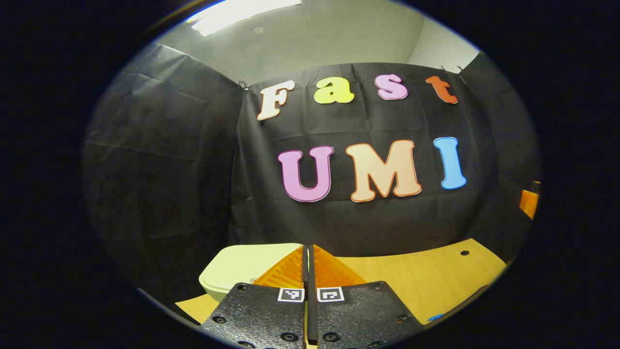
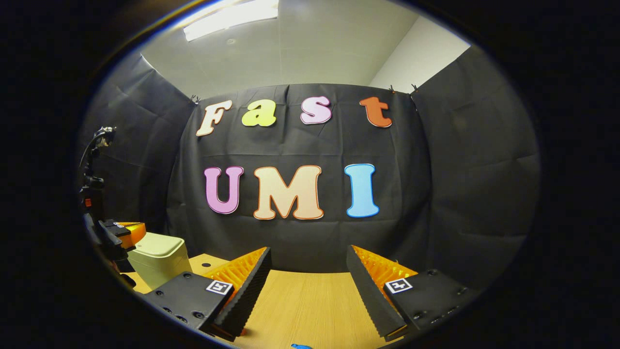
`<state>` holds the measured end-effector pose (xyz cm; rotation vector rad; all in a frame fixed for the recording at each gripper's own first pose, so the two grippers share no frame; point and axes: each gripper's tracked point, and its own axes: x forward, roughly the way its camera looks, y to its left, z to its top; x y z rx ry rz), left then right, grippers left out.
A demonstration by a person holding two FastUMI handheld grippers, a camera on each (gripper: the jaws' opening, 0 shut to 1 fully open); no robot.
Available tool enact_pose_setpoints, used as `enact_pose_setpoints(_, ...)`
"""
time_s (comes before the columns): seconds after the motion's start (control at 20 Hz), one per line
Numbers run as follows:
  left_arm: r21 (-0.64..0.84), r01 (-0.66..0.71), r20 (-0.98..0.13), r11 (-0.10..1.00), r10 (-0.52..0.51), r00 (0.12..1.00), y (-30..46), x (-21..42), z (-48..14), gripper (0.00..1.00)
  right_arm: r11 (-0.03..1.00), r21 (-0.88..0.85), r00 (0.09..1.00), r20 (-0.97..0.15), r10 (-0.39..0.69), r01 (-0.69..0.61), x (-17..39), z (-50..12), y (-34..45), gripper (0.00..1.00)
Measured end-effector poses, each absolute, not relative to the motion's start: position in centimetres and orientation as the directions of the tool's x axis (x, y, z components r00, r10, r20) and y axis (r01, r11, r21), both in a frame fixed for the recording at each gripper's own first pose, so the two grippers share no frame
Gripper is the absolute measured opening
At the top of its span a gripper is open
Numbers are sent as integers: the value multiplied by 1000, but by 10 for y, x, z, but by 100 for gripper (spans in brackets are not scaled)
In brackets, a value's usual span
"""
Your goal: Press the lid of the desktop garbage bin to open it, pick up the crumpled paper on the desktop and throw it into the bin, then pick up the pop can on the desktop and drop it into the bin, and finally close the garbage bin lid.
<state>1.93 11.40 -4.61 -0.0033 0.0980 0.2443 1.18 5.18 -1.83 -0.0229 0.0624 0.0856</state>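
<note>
Your left hand-held gripper (image 1: 308,261) has its two fingers pressed flat together, holding nothing. Its tips point at the pale garbage bin (image 1: 242,271), which sits at about ten o'clock from them on the wooden counter (image 1: 436,276), lid down. In the right gripper view you can see that same left hand-held gripper (image 2: 123,231) at nine o'clock, hovering just above the garbage bin (image 2: 157,261); whether it touches the lid cannot be told.

Your right hand-held gripper (image 2: 307,271) is spread wide, empty, above bare counter (image 2: 300,300). A small blue scrap (image 2: 300,346) lies at six o'clock by the edge; what it is cannot be told.

The lid looks like smooth, stiff plastic on a light body. You will likely need to press with closed tips, straight down near the front edge, gently, since a light bin may slide or tip. The crumpled paper should be soft and featherlight: pinch across its bulk. The can should be thin-walled and slippery: take it around the middle without crushing.
</note>
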Motion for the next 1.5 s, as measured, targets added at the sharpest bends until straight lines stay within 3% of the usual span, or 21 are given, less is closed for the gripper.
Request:
enact_pose_setpoints(0.45, 31, -329, -195, 944, 329, 924, 173, 23, -96, 0, 994, -43, 987, -130, 91, -97, 15, -40, 68, 98)
enact_pose_setpoints(0.6, -2, -342, -281, 940, 328, 902, 179, 18, -126, 0, 993, -57, 986, -139, 95, -104, 15, -44, 74, 98)
enact_pose_setpoints(0.65, 1, -337, -238, 942, 327, 914, 180, 19, -117, 0, 993, -62, 985, -140, 96, -105, 14, -43, 74, 98)
enact_pose_setpoints(0.9, -69, -314, -253, 947, 288, 924, 177, 23, -124, 0, 992, -59, 982, -158, 105, -116, 15, -51, 77, 98)
enact_pose_setpoints(1.2, -69, -277, -117, 958, 268, 956, 168, 16, -78, 0, 985, -63, 970, -192, 147, -162, 17, -66, 74, 98)
enact_pose_setpoints(1.3, -60, -245, -61, 968, 242, 968, 159, 10, -54, 10, 983, -64, 965, -214, 153, -170, 19, -76, 70, 98)
enact_pose_setpoints(1.4, -60, -214, -36, 975, 212, 977, 148, 8, -39, 29, 980, -76, 956, -249, 158, -182, 21, -95, 66, 98)
enact_pose_setpoints(1.45, -57, -207, -28, 977, 205, 978, 146, 4, -34, 47, 978, -81, 948, -273, 163, -192, 21, -106, 66, 99)
enact_pose_setpoints(1.5, -50, -201, -22, 978, 200, 980, 142, 1, -29, 54, 975, -84, 939, -300, 171, -204, 23, -117, 66, 98)
